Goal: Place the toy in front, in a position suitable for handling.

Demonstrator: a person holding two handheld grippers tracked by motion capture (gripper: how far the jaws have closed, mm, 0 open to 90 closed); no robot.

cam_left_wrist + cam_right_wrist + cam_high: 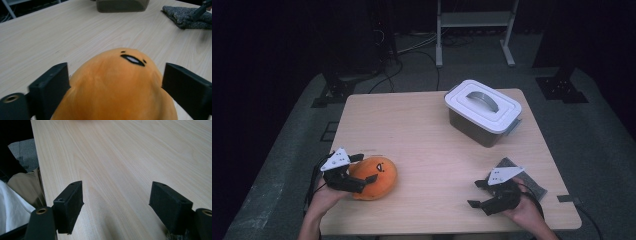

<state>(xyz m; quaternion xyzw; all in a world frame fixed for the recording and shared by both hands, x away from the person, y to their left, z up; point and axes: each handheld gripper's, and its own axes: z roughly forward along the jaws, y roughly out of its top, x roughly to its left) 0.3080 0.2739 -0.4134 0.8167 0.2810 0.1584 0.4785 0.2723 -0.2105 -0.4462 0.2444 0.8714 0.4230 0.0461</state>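
Plush toy [117,85], orange w/ a small drawn face, lies on the wooden worktop [432,150] between the left gripper's [368,176] jaws; jaws flank its sides, touching or just about, not clearly squeezing. Right gripper [475,194] hovers well apart, jaws wide, nothing between them. Grey cloth [186,16] just behind right gripper; lidded box [482,112] far beyond both.

Both hands enter from the frame's bottom edge, the left gripper [362,175] at lower left and the right gripper [476,194] at lower right, jaws spread wide.
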